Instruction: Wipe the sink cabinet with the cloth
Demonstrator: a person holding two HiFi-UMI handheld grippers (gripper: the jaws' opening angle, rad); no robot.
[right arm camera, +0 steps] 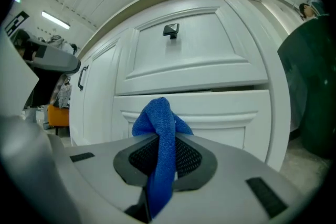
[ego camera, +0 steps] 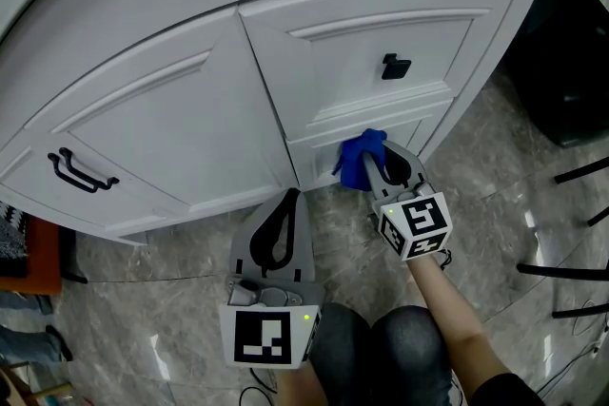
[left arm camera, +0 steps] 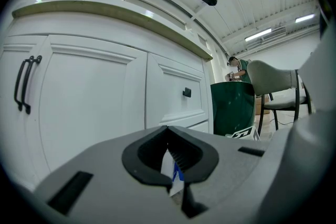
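My right gripper (ego camera: 374,159) is clamped tight on the blue cloth (ego camera: 362,150). A folded wad bulges past the tips so that fabric, not plastic, meets the sink cabinet (ego camera: 171,124). It sits low at the lower drawer front (ego camera: 419,124), touching or just short of it. My left gripper (ego camera: 288,203) is closed and waits on the left, out of the way. The drawers and door are shut, so I cannot see what they hold.
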